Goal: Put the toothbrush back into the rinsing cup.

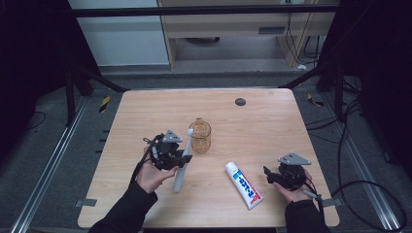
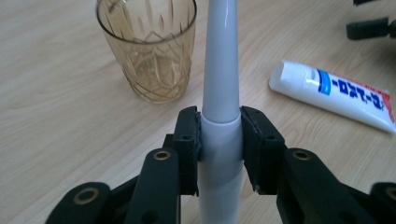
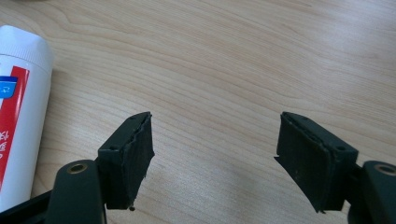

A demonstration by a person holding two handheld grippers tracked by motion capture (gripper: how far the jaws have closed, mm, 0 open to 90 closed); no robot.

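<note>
- One electric toothbrush [image 2: 220, 112], white and grey: the left tongs [image 2: 219, 140] pinch its handle between both pads, brush end pointing toward the glass, with the lower end of the handle hanging below the tongs in the high view.
- One amber cut-glass tumbler [image 1: 200, 136], upright on the wooden surface [image 1: 262, 121], just beyond the toothbrush head.
- One white toothpaste tube [image 1: 244, 185] with blue and red print, lying flat between the two hands.
- Two tongs in all: the right tongs [image 3: 215, 158] are spread wide with nothing between them, low over bare wood just right of the tube.
- One dark round disc [image 1: 240, 101] near the far edge.
</note>
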